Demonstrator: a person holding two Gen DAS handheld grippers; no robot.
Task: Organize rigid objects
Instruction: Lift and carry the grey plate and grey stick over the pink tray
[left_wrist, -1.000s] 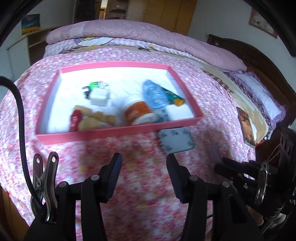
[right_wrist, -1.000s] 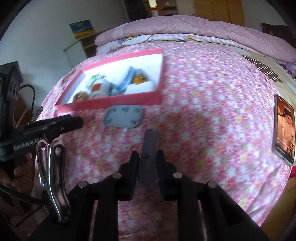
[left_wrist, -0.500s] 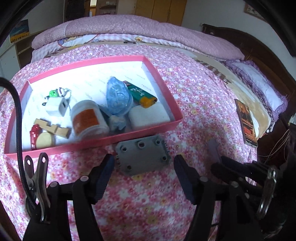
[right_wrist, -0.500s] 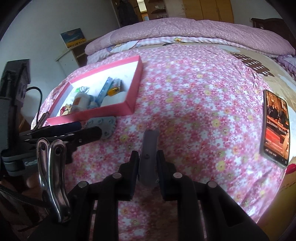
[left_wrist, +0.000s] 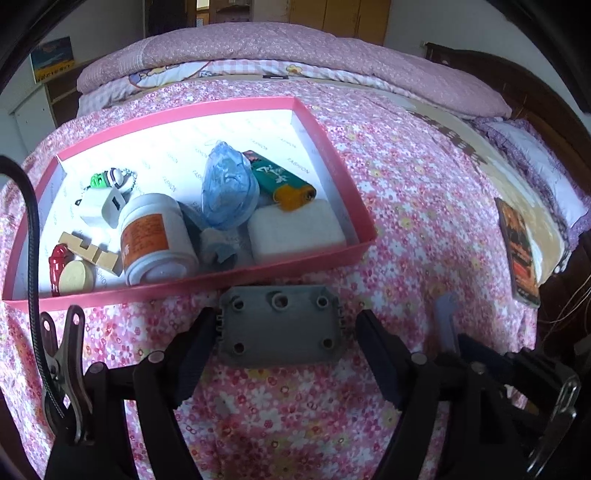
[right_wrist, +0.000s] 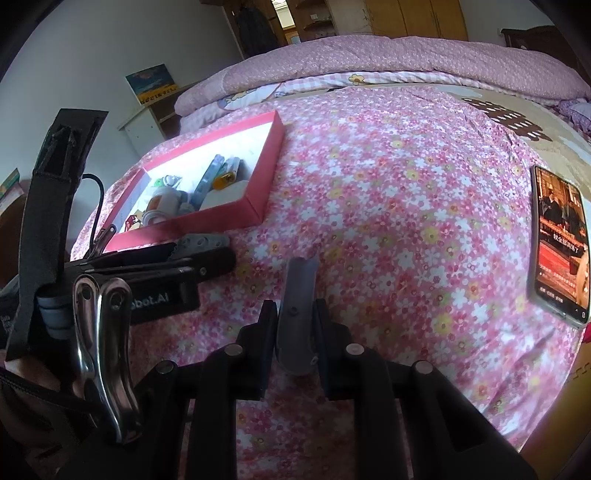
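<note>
A grey rectangular plate with several holes (left_wrist: 280, 326) lies flat on the flowered bedspread just in front of the pink tray (left_wrist: 354, 206). My left gripper (left_wrist: 282, 354) is open, its fingers on either side of the plate, left finger close to its edge. My right gripper (right_wrist: 295, 332) is shut on a narrow grey plastic piece (right_wrist: 297, 306) and holds it upright above the bed; that piece also shows in the left wrist view (left_wrist: 445, 321). The plate (right_wrist: 203, 242) and tray (right_wrist: 258, 206) show at the left of the right wrist view.
The tray holds a white bottle with an orange label (left_wrist: 155, 236), a blue plastic item (left_wrist: 227, 188), a green and orange lighter (left_wrist: 280, 181), a white block (left_wrist: 295, 229), a white charger (left_wrist: 101, 206) and wooden pieces (left_wrist: 88, 251). A phone (right_wrist: 559, 243) lies on the bed at the right.
My left gripper has moved forward to the grey plate, which now sits between its open fingers. My right gripper keeps hold of the grey piece and has swung its view to the right.
</note>
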